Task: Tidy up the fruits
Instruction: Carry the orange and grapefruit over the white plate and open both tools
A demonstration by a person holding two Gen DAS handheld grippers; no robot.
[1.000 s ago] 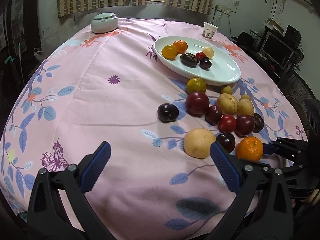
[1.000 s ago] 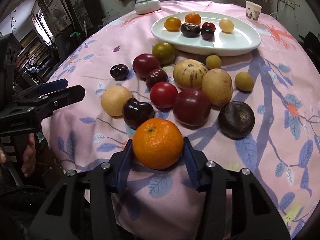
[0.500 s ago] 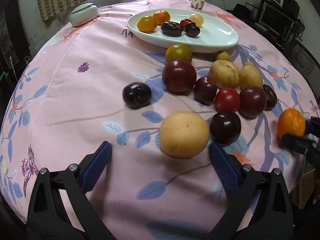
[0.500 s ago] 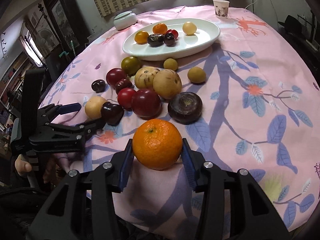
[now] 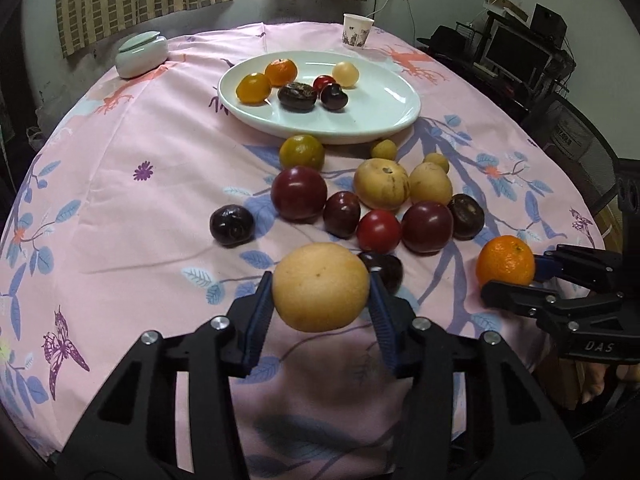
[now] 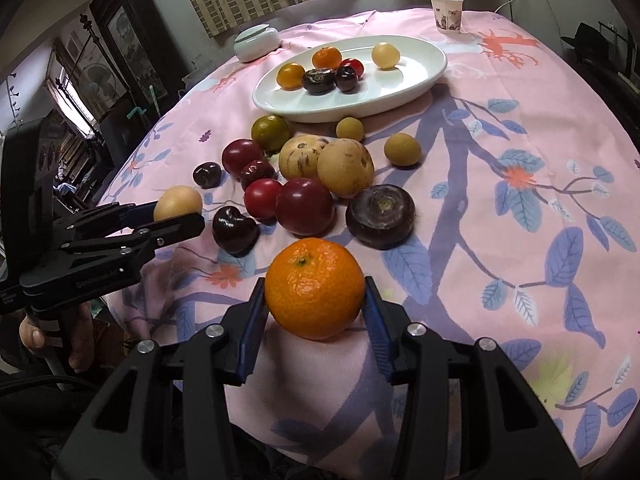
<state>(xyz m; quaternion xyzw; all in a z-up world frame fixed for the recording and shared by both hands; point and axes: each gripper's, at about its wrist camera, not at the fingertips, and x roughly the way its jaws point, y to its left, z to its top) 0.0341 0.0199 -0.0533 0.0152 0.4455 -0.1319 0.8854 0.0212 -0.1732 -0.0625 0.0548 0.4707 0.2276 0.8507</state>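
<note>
My left gripper (image 5: 320, 296) is shut on a round yellow fruit (image 5: 320, 286), held just above the pink cloth at the near edge; it also shows in the right wrist view (image 6: 178, 204). My right gripper (image 6: 315, 294) is shut on an orange (image 6: 315, 288), seen at the right in the left wrist view (image 5: 505, 260). A white oval plate (image 5: 380, 108) at the back holds several fruits. A cluster of loose fruits lies between plate and grippers, among them a dark red plum (image 5: 299, 194) and a red tomato (image 5: 378, 231).
A paper cup (image 5: 357, 31) and a pale lidded jar (image 5: 141, 54) stand at the far edge of the round table. A dark cherry-like fruit (image 5: 380, 270) lies just behind the yellow fruit. A desk with a monitor (image 5: 516, 54) is at the far right.
My left gripper moved forward and closed on the yellow fruit; it was open before. The right gripper keeps hold of the orange and has shifted a little.
</note>
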